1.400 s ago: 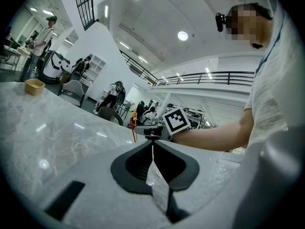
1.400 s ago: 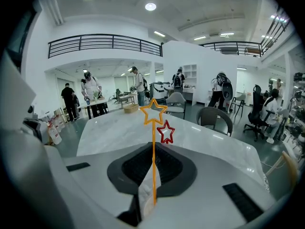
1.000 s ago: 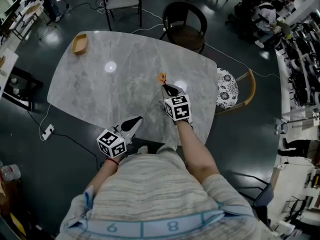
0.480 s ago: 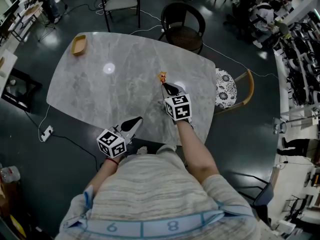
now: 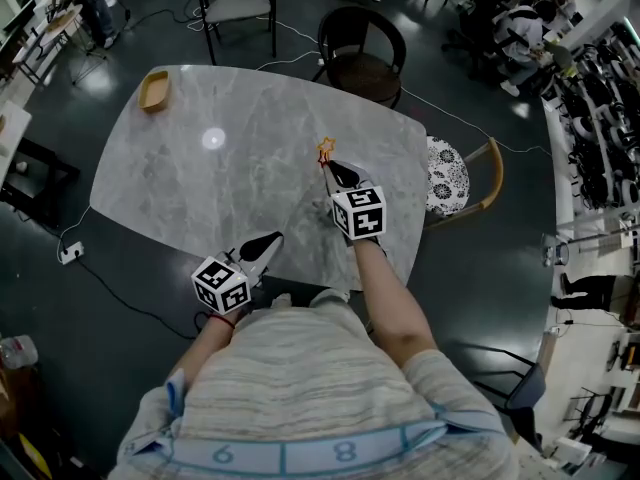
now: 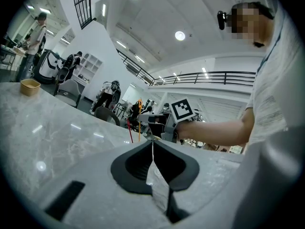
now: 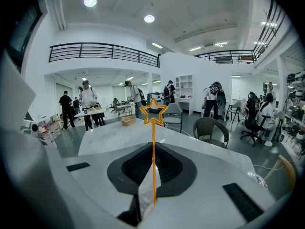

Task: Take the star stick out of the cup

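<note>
My right gripper [image 5: 328,166] is shut on the thin orange star stick [image 5: 325,148], over the right half of the grey marble table [image 5: 200,178]. In the right gripper view the stick [image 7: 154,166] rises upright from between the closed jaws, with its hollow star on top. From the left gripper view the same stick [image 6: 139,130] shows beside a red stick [image 6: 129,130]. I cannot make out a cup in any view. My left gripper [image 5: 275,238] is shut and holds nothing, at the table's near edge.
A small wooden bowl [image 5: 154,90] sits at the table's far left corner. A black chair [image 5: 363,43] and a grey chair [image 5: 240,3] stand beyond the table. To its right is a wooden chair with a patterned cushion [image 5: 448,176]. People work in the background.
My right gripper, with the star stick in it, has shifted slightly farther from me. The left gripper has stayed put.
</note>
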A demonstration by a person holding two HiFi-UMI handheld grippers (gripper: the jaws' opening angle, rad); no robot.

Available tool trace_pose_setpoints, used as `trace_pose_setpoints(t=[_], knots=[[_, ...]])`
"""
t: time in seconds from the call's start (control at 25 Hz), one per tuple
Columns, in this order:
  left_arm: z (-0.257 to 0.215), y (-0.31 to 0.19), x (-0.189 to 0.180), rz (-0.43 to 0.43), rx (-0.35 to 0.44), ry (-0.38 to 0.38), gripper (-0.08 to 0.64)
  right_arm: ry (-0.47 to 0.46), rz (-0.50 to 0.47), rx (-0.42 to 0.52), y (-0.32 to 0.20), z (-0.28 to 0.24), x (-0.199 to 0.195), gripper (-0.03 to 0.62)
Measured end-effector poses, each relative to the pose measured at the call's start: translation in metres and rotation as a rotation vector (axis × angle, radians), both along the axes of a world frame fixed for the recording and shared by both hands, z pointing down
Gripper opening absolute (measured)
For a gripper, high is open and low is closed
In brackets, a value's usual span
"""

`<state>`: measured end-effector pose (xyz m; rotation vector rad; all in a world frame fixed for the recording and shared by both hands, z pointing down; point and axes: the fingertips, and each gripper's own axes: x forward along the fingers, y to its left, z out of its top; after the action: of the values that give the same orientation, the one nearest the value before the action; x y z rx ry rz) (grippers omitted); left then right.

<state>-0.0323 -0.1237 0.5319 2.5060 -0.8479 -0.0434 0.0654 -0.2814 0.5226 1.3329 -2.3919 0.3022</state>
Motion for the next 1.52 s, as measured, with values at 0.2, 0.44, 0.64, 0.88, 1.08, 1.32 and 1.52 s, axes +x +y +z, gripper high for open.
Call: trace_pose_setpoints(t=[0.2, 0.44, 0.64, 0.88, 1.08, 1.32, 1.52], knots=[[-0.001, -0.001, 0.002, 0.012, 0.001, 0.000, 0.017, -0.014, 0.008, 0.025, -0.002, -0.014, 0.002, 0.021], [-0.002, -0.002, 0.003, 0.027, 0.002, -0.001, 0.017, -0.027, 0.028, 0.047, -0.001, -0.025, 0.009, 0.021], [-0.001, -0.003, 0.006, 0.045, 0.004, 0.000, 0.017, -0.049, 0.053, 0.068, 0.000, -0.036, 0.019, 0.021], [-0.002, -0.005, 0.010, 0.063, 0.003, 0.002, 0.017, -0.057, 0.087, 0.095, 0.000, -0.051, 0.033, 0.021], [-0.001, -0.004, 0.016, 0.082, 0.003, 0.006, 0.017, -0.060, 0.124, 0.111, 0.005, -0.058, 0.052, 0.021], [-0.001, -0.005, 0.026, 0.114, 0.002, 0.008, 0.017, -0.052, 0.185, 0.116, 0.009, -0.059, 0.082, 0.021], [-0.001, -0.004, 0.035, 0.143, 0.000, 0.009, 0.017, -0.050, 0.236, 0.114, 0.017, -0.058, 0.106, 0.021]])
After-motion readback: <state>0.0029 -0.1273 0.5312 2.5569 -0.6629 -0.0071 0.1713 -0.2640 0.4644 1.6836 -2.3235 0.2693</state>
